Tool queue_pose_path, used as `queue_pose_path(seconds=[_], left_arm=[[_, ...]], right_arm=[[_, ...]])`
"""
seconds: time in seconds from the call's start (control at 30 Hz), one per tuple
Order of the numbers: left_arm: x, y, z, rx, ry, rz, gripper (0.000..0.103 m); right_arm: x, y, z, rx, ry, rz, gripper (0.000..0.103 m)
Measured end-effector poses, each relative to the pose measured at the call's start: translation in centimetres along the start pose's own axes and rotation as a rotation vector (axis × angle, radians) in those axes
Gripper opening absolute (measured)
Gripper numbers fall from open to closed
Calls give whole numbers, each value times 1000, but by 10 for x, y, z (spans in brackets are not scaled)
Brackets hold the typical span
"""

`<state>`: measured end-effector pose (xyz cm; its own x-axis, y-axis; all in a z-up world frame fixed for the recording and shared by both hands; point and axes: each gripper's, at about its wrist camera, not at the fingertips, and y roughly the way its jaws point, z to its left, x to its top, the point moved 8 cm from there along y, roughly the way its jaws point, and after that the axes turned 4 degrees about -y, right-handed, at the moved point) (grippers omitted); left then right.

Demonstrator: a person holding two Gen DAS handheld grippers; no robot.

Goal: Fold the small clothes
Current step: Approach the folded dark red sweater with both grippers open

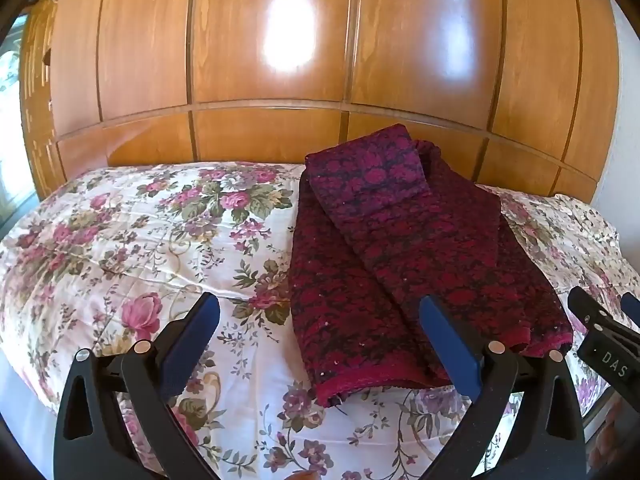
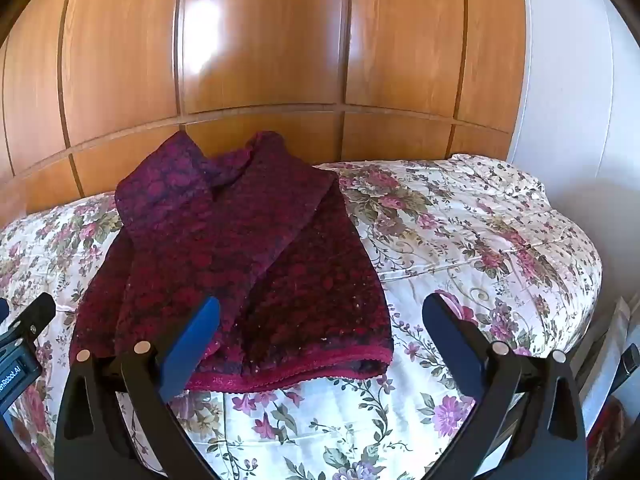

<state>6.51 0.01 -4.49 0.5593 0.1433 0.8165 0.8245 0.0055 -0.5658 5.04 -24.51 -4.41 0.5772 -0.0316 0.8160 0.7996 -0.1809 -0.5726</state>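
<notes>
Nearest, the left gripper (image 1: pixel 320 312) hovers over the near edge of the bed (image 1: pixel 120 240), fingers spread wide, nothing between the pads. The right gripper (image 2: pixel 320 312) is positioned likewise, fingers spread and empty. Just beyond them, the dark red patterned garment (image 1: pixel 400 260) lies partly folded on the floral bedspread (image 2: pixel 460 220), its hem toward the near edge and both sleeves laid across the body. Its collar end reaches the far edge of the bed. Behind stands a wooden panelled wardrobe (image 1: pixel 280 60).
</notes>
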Motion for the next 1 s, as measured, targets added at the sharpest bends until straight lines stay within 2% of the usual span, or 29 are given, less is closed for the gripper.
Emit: queue_pose_path(seconds=[0.37, 0.4, 1.0], left_arm=[[-1, 1, 1, -5, -3, 13, 99], [-1, 1, 1, -7, -4, 13, 99], [-2, 2, -7, 15, 24, 27, 99]], right_arm=[[3, 1, 12, -16, -27, -1, 101], [-1, 1, 4, -12, -16, 0, 101], [-6, 8, 2, -15, -16, 27, 101]])
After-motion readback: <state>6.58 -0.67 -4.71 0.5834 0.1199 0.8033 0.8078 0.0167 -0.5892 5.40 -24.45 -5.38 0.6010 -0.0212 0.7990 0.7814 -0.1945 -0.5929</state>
